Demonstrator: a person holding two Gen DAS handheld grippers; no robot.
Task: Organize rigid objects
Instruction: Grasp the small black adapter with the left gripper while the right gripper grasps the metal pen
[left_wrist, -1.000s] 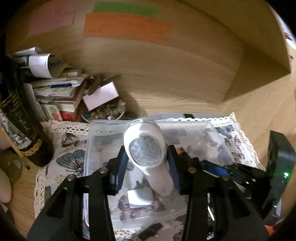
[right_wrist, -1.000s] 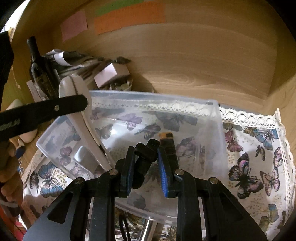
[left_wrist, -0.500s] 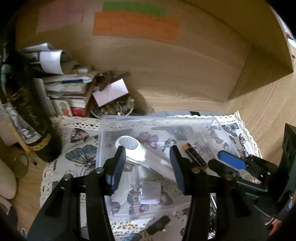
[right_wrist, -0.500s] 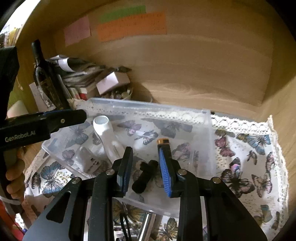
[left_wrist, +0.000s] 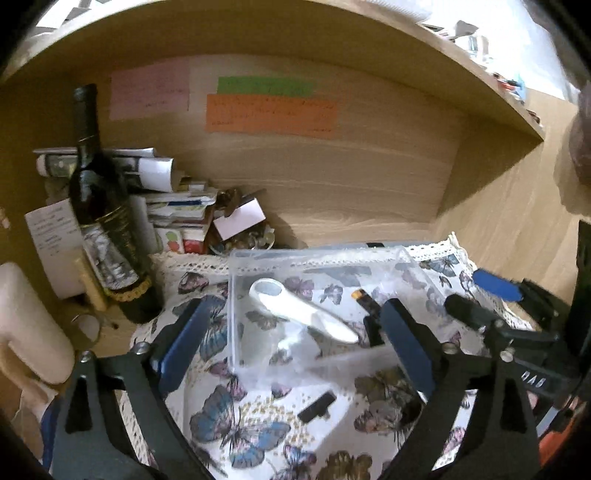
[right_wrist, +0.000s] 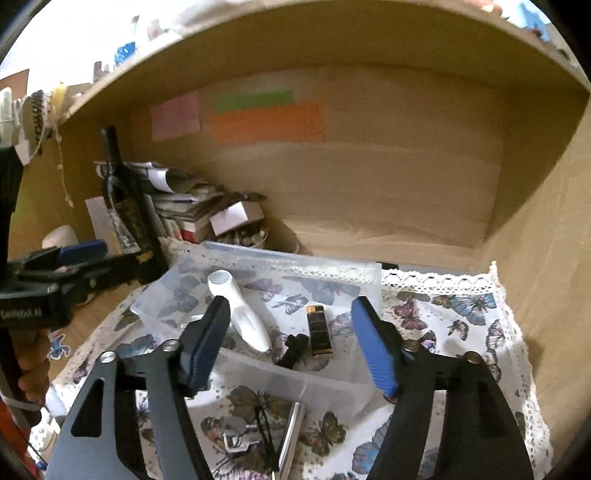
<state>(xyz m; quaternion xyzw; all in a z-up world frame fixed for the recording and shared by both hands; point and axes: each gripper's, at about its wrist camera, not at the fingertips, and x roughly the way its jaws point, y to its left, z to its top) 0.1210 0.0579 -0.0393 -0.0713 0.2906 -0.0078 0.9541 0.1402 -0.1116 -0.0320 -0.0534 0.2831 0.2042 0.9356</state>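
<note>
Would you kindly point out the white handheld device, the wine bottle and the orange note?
white handheld device (right_wrist: 242, 314): right wrist view, middle of its body.
wine bottle (left_wrist: 98, 199): left wrist view, dark shoulder.
orange note (left_wrist: 271, 114): left wrist view, centre of paper.

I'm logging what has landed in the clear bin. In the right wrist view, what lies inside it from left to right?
White plastic handheld device with a round head → small black knobbed piece → dark rectangular lighter with a gold top, all inside the clear plastic bin.
</note>
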